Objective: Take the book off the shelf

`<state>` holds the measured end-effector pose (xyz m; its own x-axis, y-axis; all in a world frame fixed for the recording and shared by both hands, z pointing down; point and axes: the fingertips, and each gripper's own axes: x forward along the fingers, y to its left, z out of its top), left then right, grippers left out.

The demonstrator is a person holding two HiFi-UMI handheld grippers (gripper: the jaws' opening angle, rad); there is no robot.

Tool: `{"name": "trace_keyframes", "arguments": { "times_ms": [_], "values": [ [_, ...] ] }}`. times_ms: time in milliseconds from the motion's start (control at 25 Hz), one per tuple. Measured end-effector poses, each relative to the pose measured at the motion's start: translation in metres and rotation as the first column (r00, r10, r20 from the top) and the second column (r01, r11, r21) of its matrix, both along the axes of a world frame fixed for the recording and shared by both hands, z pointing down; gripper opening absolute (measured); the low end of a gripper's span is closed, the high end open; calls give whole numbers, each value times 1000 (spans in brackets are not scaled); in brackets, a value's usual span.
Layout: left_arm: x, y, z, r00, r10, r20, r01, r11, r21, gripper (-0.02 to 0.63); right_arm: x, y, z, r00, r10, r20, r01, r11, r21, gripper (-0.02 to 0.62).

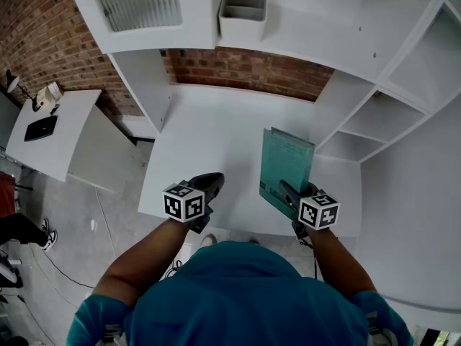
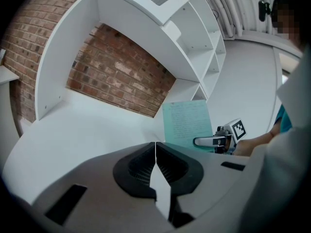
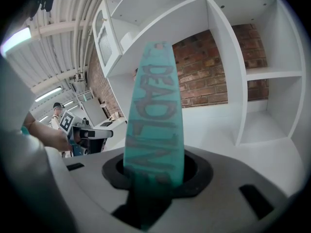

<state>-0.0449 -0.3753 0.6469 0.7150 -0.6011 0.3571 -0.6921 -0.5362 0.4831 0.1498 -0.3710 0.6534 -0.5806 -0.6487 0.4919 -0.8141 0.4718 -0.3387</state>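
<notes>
Step in hand: the book is being carried, gripped and near the front edge of the shelf surface, so by my judgement the take-off is mostly done.
Right gripper [image 1: 291, 191]: its jaws are clamped on the thin teal hardcover book [image 3: 154, 115], pads on either cover, with the dark-lettered spine facing back along the jaws.
Book's place: it stands upright straight out of the right gripper's jaws, rising above them, covers to either side and the top tipped a little away from the person.
Book and shelf: the lower edge sits just ahead of the right gripper, over the white flat surface of the shelf unit [image 1: 216, 135]; I cannot tell whether it touches that surface or hangs just clear.
Left gripper [image 2: 155, 152]: jaws pressed together with nothing between them, hanging idle well to the left of the right gripper, at about the same height.
Beyond the tools: the red brick back wall [image 1: 245, 71] lies far ahead of both grippers, and white open side compartments [image 3: 265, 101] lie to the right gripper's right.
Next move calls for: drawing the right gripper back toward the body, keeping the book upright and the clamp firm since the hold is on one narrow end; the left gripper could steady a cover if it sways.
</notes>
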Motion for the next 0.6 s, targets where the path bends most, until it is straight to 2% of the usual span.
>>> {"name": "trace_keyframes", "arguments": {
  "times_ms": [600],
  "values": [
    [4,-1,-5,1000,1,-17,-1,1000,3,20,2,-5,-7,1000,12,-8,-12,1000,16,163]
  ]
}}
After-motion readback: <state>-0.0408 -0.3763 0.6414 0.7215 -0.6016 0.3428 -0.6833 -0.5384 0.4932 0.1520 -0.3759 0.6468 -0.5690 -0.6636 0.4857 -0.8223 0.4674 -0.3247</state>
